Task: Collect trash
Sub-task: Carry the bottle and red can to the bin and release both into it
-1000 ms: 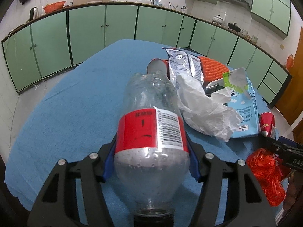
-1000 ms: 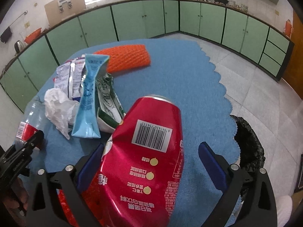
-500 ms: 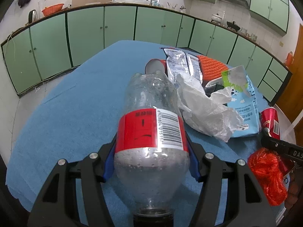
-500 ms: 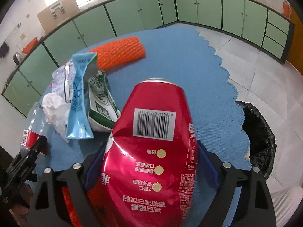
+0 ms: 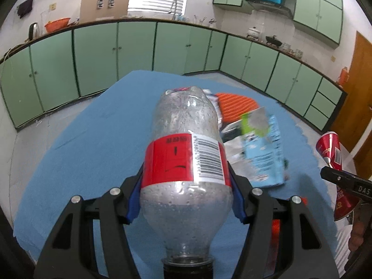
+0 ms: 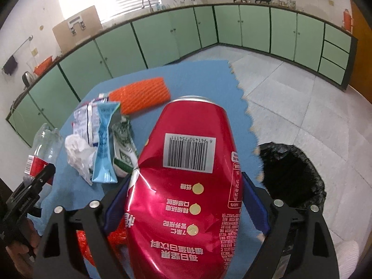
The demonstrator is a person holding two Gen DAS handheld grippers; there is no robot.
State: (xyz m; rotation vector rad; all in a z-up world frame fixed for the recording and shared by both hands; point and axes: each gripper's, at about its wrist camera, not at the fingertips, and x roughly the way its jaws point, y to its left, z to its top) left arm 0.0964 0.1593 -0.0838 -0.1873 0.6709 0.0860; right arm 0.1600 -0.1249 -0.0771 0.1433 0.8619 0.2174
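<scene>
A clear plastic bottle (image 5: 186, 162) with a red label is gripped at its middle, neck toward the camera, by my left gripper (image 5: 187, 183), which holds it above the blue table cloth (image 5: 93, 151). A dented red can (image 6: 186, 174) fills the right wrist view, with my right gripper (image 6: 186, 197) shut on it and both blue pads pressing its sides. The same can (image 5: 330, 148) shows at the right edge of the left wrist view. The bottle (image 6: 44, 144) shows at the left edge of the right wrist view.
Loose trash lies on the cloth: an orange foam net (image 6: 141, 95), a silver snack bag (image 6: 83, 121), a light blue pouch (image 6: 104, 144), a green-and-white carton (image 6: 123, 148), a crumpled white wrapper (image 6: 79, 153) and a red crinkled wrapper (image 6: 86, 244). A black-lined bin (image 6: 293, 174) stands on the floor to the right of the table.
The right jaws have closed onto the red can. Both grippers have risen with their loads and the table sits lower in both views.
</scene>
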